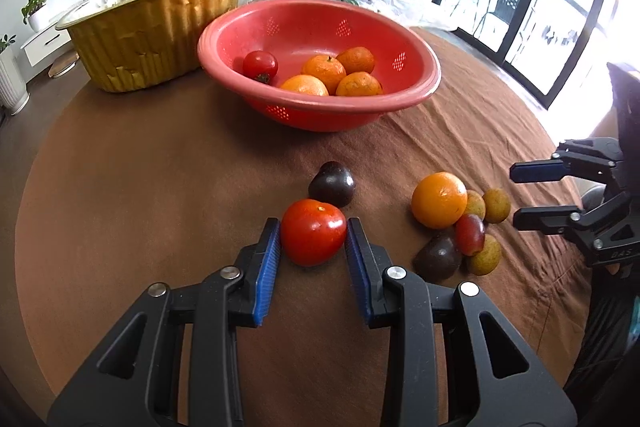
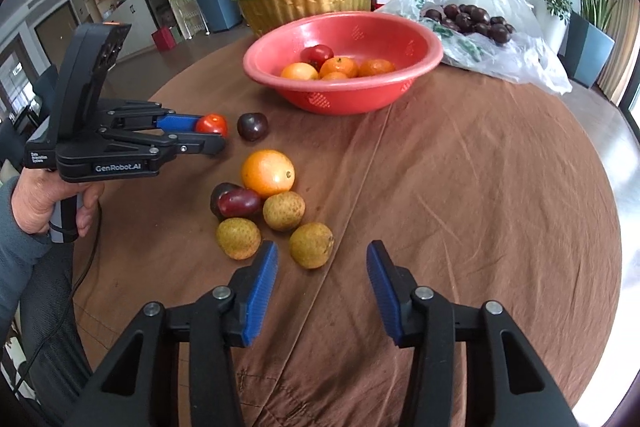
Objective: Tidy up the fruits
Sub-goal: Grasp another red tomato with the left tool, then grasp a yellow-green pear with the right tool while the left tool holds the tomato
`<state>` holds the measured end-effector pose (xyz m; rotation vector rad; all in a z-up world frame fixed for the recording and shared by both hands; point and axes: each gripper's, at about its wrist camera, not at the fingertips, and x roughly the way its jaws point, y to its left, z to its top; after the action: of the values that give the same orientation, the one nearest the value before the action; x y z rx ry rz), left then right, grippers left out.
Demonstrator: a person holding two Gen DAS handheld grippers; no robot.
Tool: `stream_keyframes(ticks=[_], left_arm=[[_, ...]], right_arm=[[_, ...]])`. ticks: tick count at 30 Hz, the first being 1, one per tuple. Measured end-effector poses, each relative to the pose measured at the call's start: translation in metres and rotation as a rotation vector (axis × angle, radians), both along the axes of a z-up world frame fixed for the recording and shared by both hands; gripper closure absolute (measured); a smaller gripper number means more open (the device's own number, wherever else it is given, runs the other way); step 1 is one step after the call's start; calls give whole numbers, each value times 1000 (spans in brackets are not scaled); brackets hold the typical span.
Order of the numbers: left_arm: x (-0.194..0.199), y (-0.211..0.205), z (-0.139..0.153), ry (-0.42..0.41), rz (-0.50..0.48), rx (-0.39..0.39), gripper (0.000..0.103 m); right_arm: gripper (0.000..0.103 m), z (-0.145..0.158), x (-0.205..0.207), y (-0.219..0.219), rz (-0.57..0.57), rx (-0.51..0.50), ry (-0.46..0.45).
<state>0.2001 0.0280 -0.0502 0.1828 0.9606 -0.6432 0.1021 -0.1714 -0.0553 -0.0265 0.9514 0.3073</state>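
A red tomato (image 1: 313, 237) rests on the brown cloth with my left gripper (image 1: 313, 223) shut on it, a blue pad against each side. The same grip shows in the right wrist view, left gripper (image 2: 212, 133). Just beyond the tomato lies a dark plum (image 1: 332, 183). To the right is a cluster: an orange (image 2: 268, 173), a reddish plum (image 2: 239, 202), a darker fruit behind it and three brownish longans. My right gripper (image 2: 322, 249) is open, with one longan (image 2: 311, 245) just ahead between its fingertips, untouched. The red strainer bowl (image 1: 424, 83) holds several oranges and a small tomato.
A gold foil tub (image 1: 152, 39) stands behind the bowl on the left. A clear plastic bag (image 2: 464, 17) with several dark fruits lies behind it on the right. A person's hand (image 2: 36, 199) holds the left gripper's handle. The round table's edge curves close by.
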Motion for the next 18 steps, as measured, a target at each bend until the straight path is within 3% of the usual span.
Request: stream_keyframes(ticks=[6,18], left_arm=[[-3,9,7,-4,27,-49,73],[-3,10,6,2,33,-55,73]], right_arm=[[58,-4,9,6,25,-46,10],[67,-16,12,17,56,-73,31]])
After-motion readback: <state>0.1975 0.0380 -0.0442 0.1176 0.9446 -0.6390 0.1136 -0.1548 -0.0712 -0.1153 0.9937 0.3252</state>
